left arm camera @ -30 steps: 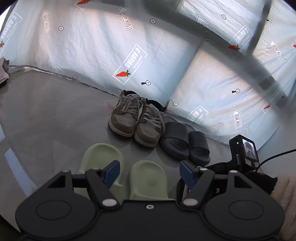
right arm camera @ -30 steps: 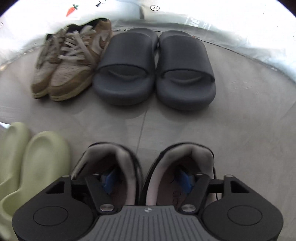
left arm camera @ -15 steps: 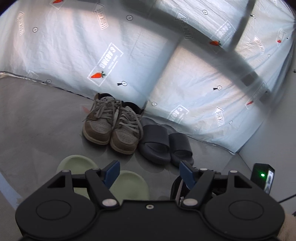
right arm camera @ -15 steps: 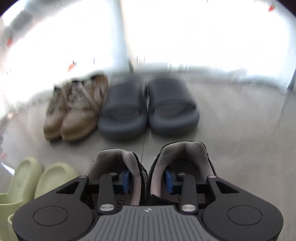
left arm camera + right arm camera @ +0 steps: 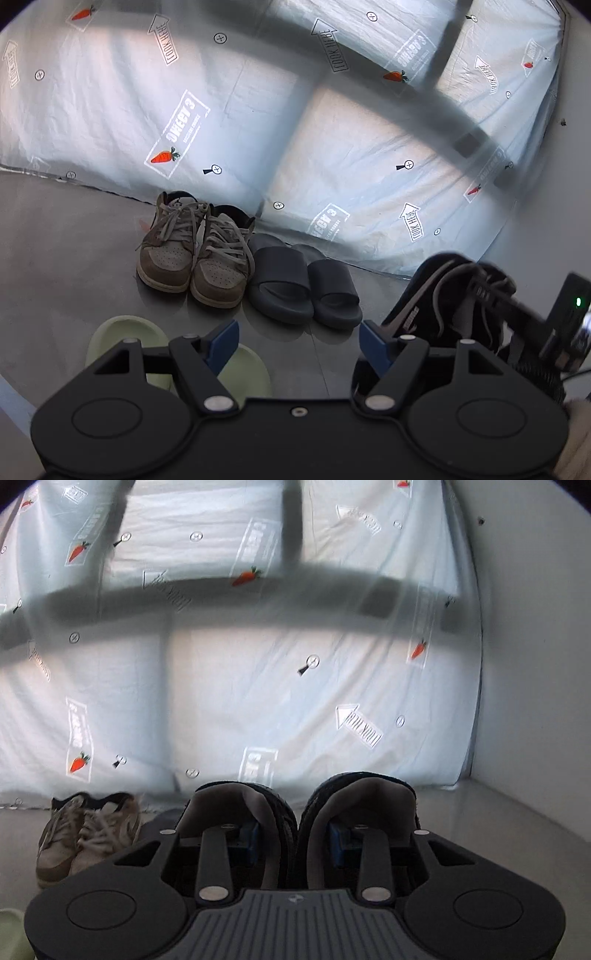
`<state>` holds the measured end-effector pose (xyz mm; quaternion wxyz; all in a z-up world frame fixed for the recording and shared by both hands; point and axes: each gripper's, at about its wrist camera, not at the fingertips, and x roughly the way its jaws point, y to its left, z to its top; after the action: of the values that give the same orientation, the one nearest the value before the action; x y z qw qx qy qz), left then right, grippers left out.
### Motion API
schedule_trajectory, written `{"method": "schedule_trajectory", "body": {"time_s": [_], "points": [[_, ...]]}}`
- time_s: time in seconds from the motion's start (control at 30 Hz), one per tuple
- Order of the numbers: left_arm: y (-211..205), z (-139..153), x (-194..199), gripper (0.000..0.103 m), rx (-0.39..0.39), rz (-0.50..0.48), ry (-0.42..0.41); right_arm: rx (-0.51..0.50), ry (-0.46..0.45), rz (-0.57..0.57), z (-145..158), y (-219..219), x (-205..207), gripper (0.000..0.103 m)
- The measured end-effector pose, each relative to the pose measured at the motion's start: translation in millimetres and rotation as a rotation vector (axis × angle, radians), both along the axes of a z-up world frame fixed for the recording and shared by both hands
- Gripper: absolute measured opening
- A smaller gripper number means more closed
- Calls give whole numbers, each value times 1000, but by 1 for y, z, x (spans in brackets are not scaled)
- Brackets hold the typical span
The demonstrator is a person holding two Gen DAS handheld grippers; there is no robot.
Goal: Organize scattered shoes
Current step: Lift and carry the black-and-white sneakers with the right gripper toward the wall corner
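2 black sneakers [image 5: 295,834] hide right hand-held gripper [image 5: 293,840] pads.

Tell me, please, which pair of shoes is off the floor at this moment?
The black sneakers, pinched together by the right gripper; the others sit on the floor.

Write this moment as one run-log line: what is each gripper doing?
left gripper: open, empty | right gripper: shut on black sneakers, pinching both inner collars together | brown sneakers, dark slides: paired by sheet
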<state>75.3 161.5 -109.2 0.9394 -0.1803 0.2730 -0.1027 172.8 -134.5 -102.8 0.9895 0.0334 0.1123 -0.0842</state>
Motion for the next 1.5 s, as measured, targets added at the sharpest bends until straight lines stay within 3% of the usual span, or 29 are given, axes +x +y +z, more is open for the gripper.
{"method": "schedule_trajectory", "body": {"time_s": [0.3, 0.53, 0.8, 1.1, 1.37, 1.5], "points": [[-14, 5, 0, 73, 15, 26, -6, 26, -135, -147, 44, -63, 18, 37], [-58, 5, 15, 73, -1, 30, -6, -29, -142, -236, 47, -132, -14, 37], [-161, 11, 39, 73, -24, -46, -5, -100, -61, -335, 30, -238, -60, 37], [-280, 1, 56, 73, -33, -83, 31, -126, 73, -389, -6, -371, -73, 37], [-343, -2, 76, 73, -19, -85, 53, -93, 183, -366, -34, -452, -45, 37], [-356, -8, 93, 73, -10, -52, 89, -47, 234, -316, -47, -483, -5, 38]]}}
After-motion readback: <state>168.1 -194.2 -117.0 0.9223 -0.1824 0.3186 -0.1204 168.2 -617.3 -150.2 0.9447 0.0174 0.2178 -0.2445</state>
